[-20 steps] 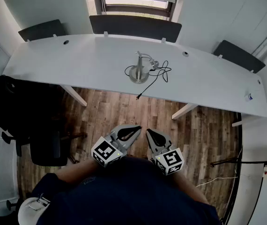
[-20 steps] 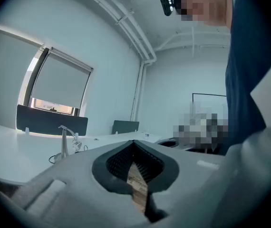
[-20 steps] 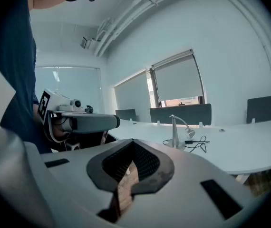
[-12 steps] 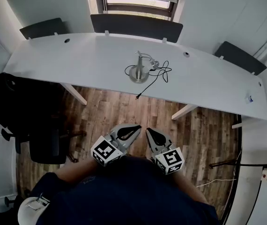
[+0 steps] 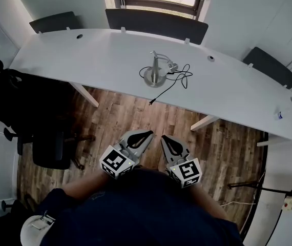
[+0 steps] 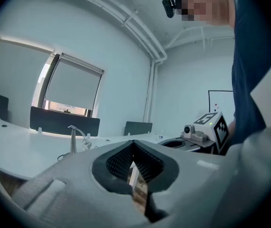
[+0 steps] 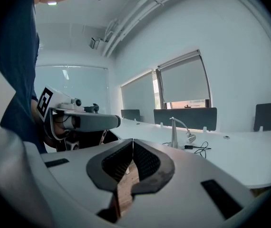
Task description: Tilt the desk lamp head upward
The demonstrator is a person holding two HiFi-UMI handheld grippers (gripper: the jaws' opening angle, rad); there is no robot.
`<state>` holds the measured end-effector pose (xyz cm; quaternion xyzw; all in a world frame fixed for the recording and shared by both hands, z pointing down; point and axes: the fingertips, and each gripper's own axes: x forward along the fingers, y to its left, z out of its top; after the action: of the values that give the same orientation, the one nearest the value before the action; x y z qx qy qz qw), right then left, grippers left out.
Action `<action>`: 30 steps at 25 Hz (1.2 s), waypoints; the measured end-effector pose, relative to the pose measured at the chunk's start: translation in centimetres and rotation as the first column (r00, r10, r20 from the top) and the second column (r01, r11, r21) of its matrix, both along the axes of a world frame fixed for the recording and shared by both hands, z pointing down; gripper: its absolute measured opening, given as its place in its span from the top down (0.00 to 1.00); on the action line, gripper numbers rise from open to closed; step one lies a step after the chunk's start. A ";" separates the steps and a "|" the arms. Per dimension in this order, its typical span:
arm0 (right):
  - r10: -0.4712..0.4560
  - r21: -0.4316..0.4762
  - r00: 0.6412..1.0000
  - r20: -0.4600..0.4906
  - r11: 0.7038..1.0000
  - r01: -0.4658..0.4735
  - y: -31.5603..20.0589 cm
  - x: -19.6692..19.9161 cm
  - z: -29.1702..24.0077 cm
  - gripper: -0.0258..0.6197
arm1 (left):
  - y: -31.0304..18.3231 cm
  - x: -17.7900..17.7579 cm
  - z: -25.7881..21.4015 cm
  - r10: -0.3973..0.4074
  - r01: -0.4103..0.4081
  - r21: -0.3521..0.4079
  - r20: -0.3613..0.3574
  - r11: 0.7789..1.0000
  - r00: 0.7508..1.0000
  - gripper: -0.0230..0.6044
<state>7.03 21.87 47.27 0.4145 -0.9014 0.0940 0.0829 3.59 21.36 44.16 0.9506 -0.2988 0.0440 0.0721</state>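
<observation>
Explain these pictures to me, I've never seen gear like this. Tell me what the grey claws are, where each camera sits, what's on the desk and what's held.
A person stands holding two hand tools, each with two jaws: the left gripper and the right gripper. The picture from above comes from a camera on the person's head, looking down. The other two come from cameras riding on each gripper, looking along its jaws. Both pairs of jaws are shut and hold nothing. On the white desk stands a desk lamp, its head drooping, with a black cable looped beside it. Neither gripper is near the lamp.
</observation>
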 end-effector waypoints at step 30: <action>0.196 -0.013 0.967 -0.165 0.980 -0.201 -29.5 -0.7 0.9 0.94 | -31.8 -3.8 2.6 0.053 -0.053 -0.001 0.007 0.999 0.999 0.95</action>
<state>6.28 -7.61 48.21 0.5076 -0.8441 0.0811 0.1524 -0.26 -10.49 46.73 0.9579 -0.2739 0.0492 0.0704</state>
